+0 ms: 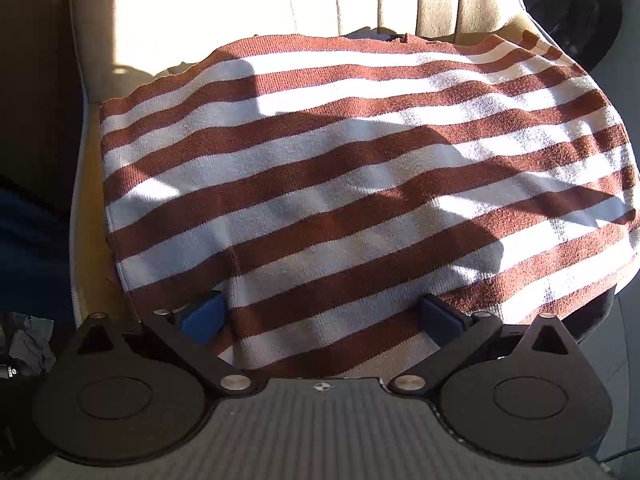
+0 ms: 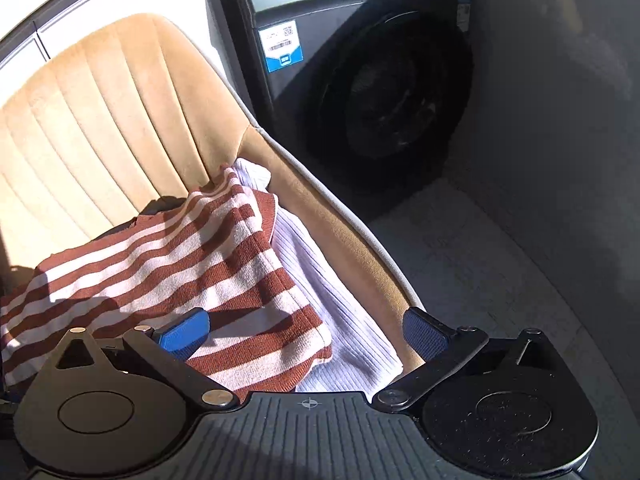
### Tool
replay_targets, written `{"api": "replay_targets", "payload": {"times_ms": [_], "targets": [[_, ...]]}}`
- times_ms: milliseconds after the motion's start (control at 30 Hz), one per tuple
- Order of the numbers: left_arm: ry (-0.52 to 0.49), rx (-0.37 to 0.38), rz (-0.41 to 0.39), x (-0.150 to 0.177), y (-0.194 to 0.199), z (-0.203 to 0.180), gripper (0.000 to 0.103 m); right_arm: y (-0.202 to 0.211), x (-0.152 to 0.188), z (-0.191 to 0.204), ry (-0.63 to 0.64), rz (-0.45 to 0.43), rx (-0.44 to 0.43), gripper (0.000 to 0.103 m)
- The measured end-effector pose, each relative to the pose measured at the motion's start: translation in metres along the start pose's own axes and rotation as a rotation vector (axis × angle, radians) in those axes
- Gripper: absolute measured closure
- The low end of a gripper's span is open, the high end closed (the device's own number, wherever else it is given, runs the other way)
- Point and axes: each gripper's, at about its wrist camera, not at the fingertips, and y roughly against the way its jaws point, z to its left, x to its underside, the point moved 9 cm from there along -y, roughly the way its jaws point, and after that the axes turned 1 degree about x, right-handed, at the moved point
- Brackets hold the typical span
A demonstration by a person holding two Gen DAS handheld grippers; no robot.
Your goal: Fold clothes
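A brown-and-white striped knit garment (image 1: 340, 168) lies spread across the seat of a tan chair (image 1: 100, 40). My left gripper (image 1: 320, 318) hangs open over its near edge, blue pads (image 1: 202, 318) wide apart with nothing between them. In the right wrist view the same striped garment (image 2: 192, 260) lies on top of a white ribbed garment (image 2: 340, 312) at the chair's right side. My right gripper (image 2: 306, 332) is open above the striped garment's near right corner and the white cloth, holding nothing.
The tan chair's padded back (image 2: 100, 120) rises behind the clothes. A grey front-loading washing machine (image 2: 380, 92) stands right of the chair on a grey floor (image 2: 500, 260). Dark items (image 1: 28, 340) lie low at the left.
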Motion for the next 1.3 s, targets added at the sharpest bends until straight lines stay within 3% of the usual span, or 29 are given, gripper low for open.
{"api": "replay_targets", "payload": {"times_ms": [233,367,600,767,1033,1300], "targets": [[-0.001,0.006,-0.035,0.002,0.002,0.002,0.000,0.021,0.003,0.006,0.031,0.001,0.013,0.001],[-0.058,-0.002,-0.051,0.001,0.007,-0.001,0.000,0.047,0.005,0.019,0.099,-0.028,0.027,0.001],[-0.136,0.004,-0.136,0.016,0.070,-0.001,0.001,0.107,0.022,0.038,0.169,-0.103,0.119,0.001],[-0.116,0.102,-0.157,0.075,0.129,0.010,0.001,0.146,0.069,0.051,0.126,-0.097,0.136,0.001],[-0.104,0.084,-0.159,0.171,0.190,0.020,0.001,0.206,0.147,0.059,0.140,-0.073,0.190,0.001],[-0.055,0.102,-0.164,0.217,0.218,0.008,0.001,0.244,0.208,0.035,0.141,-0.027,0.202,0.001]]}}
